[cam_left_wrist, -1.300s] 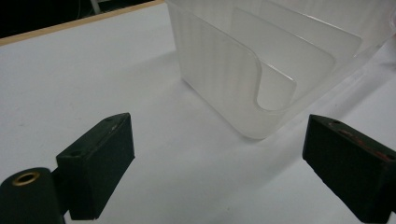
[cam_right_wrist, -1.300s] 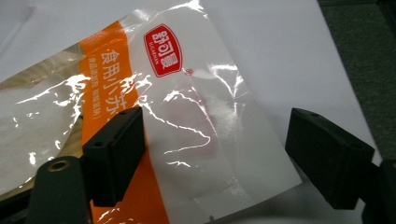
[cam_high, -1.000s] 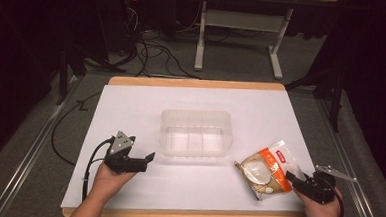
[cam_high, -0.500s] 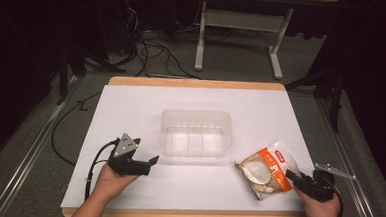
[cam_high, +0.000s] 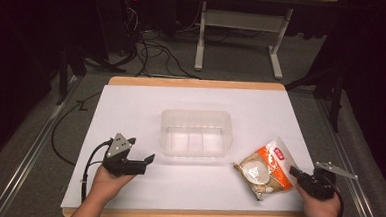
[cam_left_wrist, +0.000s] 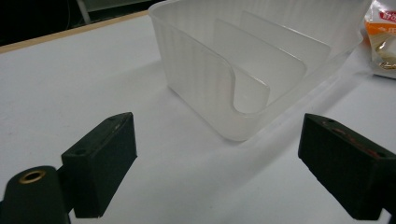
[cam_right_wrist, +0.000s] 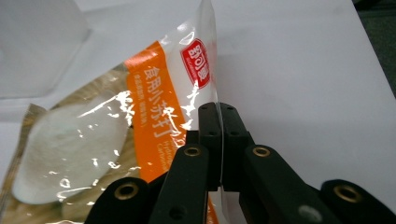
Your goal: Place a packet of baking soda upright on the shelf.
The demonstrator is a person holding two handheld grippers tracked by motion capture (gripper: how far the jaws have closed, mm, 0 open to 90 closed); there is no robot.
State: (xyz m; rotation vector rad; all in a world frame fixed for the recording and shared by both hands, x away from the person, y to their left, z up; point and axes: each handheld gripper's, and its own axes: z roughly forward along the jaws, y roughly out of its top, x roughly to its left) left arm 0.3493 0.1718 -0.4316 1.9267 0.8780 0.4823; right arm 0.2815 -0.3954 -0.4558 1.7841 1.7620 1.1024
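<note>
Bag [cam_high: 264,167] lies near right on desk [cam_high: 146,103], right gripper [cam_right_wrist: 218,140] jaws just closed pinching its edge, left gripper [cam_left_wrist: 219,163] jaws spread by bin [cam_high: 195,132]; lift slowly, keep pinch firm.

The only writing I can make out sits on the clear plastic food bag with the orange band [cam_right_wrist: 154,135], lying on the white worktop [cam_high: 146,111]. Near its top corner is a red rounded label [cam_right_wrist: 195,63] with white Chinese characters, too small and creased for me to read surely. Down the orange band runs a column of white Chinese characters [cam_right_wrist: 159,100], beginning 食用小苏打. Beside that column is a line of tiny Latin lettering, too fine to read.
</note>
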